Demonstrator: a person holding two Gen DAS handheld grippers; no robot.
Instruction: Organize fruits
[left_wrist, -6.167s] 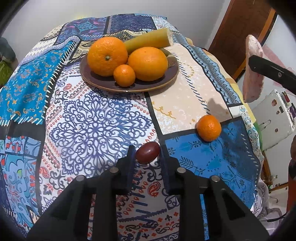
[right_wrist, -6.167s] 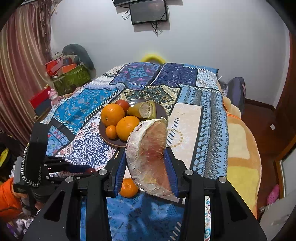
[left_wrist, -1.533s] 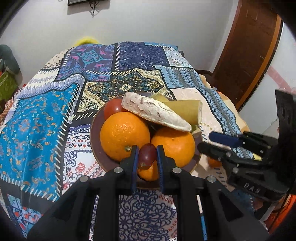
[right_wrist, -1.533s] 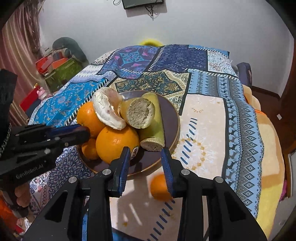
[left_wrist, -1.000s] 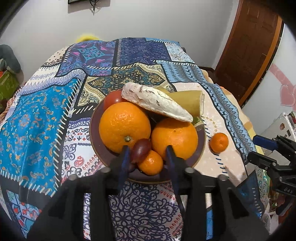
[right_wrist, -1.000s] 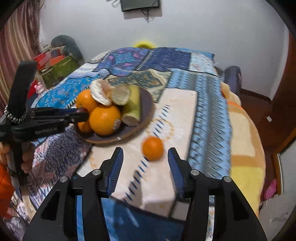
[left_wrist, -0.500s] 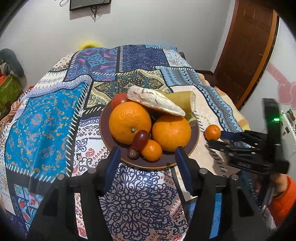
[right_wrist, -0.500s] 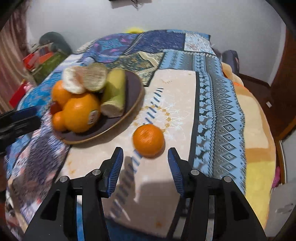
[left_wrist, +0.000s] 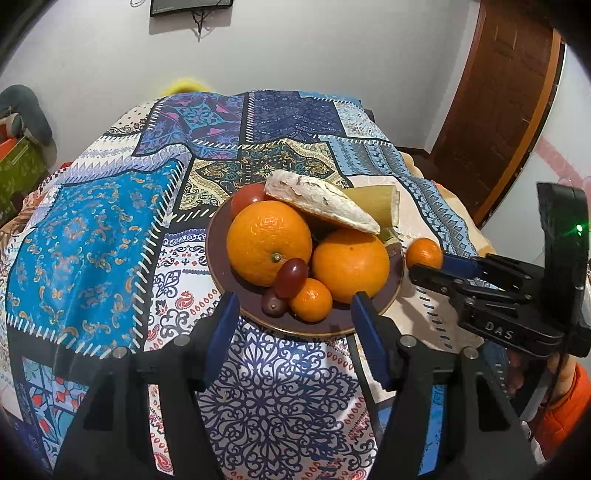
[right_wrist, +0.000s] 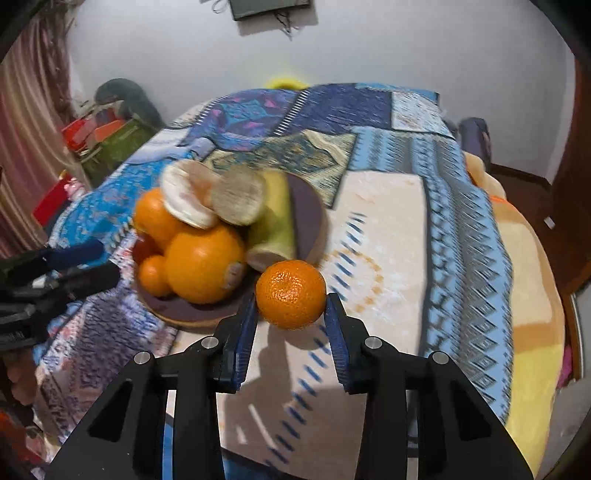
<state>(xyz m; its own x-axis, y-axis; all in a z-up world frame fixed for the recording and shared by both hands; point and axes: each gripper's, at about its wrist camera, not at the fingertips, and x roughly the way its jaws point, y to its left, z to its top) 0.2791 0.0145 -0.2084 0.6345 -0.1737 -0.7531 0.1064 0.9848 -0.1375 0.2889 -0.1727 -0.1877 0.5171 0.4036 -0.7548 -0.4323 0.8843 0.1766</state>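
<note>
A brown plate (left_wrist: 218, 254) on the patterned cloth holds two big oranges (left_wrist: 269, 243), a small mandarin (left_wrist: 311, 300), a dark red grape (left_wrist: 292, 272), a second dark fruit (left_wrist: 272, 305), a pomelo wedge (left_wrist: 321, 203) and a yellow-green fruit piece (left_wrist: 380, 203). My left gripper (left_wrist: 295, 328) is open and empty just in front of the plate. My right gripper (right_wrist: 291, 306) is shut on a small mandarin (right_wrist: 291, 294), lifted beside the plate's right rim (right_wrist: 314, 221); it also shows in the left wrist view (left_wrist: 424, 253).
The patchwork cloth (left_wrist: 92, 236) covers a bed or table that drops off at the right edge (right_wrist: 532, 280). A wooden door (left_wrist: 498, 103) stands at the right. Boxes and bags (right_wrist: 107, 144) lie by the left wall.
My left gripper let go of the grape on the plate, opened and backed off. My right gripper closed on the loose mandarin and raised it toward the plate.
</note>
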